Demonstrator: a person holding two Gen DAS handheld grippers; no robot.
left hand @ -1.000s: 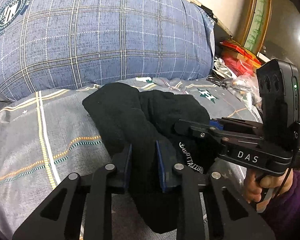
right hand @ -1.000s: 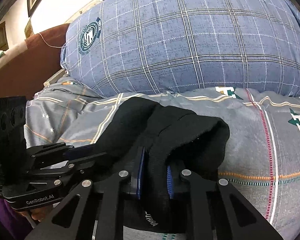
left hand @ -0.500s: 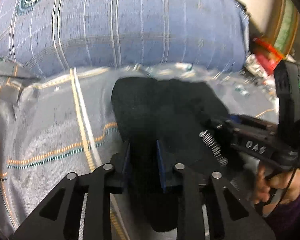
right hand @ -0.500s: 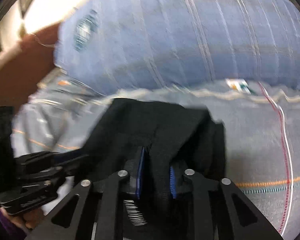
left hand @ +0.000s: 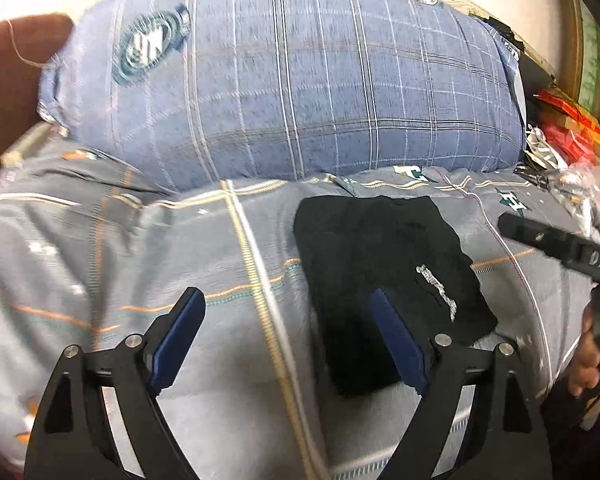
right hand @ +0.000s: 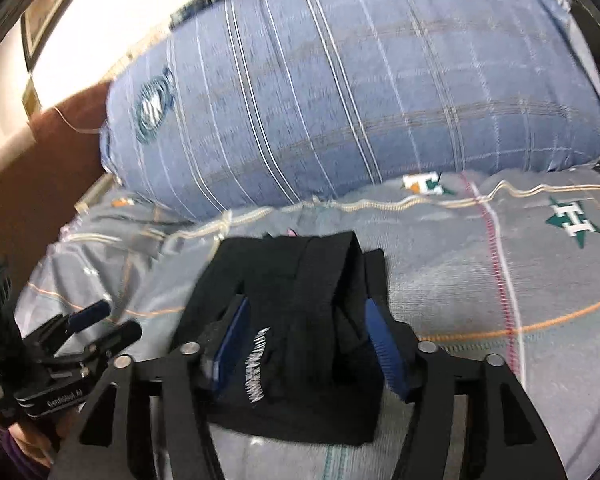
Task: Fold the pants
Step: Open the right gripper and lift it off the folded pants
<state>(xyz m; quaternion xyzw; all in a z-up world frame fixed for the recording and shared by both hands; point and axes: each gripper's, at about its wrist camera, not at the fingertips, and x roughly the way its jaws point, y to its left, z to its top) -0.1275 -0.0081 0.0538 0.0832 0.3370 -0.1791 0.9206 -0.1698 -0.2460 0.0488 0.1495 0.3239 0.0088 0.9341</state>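
Note:
The black pants (left hand: pixel 380 272) lie folded into a small rectangle on the grey patterned bedsheet (left hand: pixel 140 264), white lettering facing up. My left gripper (left hand: pixel 286 300) has its jaws opening and hovers over the pants' left edge; its right finger (left hand: pixel 396 340) overlaps the cloth, its left finger is over bare sheet. In the right wrist view my right gripper (right hand: pixel 306 310) is opening too. A raised fold of the pants (right hand: pixel 320 280) stands loose between its blue pads (right hand: pixel 384 344). The left gripper (right hand: pixel 112 320) shows at the lower left, apart from the pants.
A big blue plaid pillow (left hand: pixel 300 80) lies right behind the pants. A brown headboard (right hand: pixel 32 168) is at the left. Red packaging and clutter (left hand: pixel 568 128) sit at the far right. A hand (left hand: pixel 588 360) holds the right gripper's handle.
Both grippers were shut on the bunched pants. They have opened wide and pulled back and up, and the pants now rest on the sheet as a flat fold.

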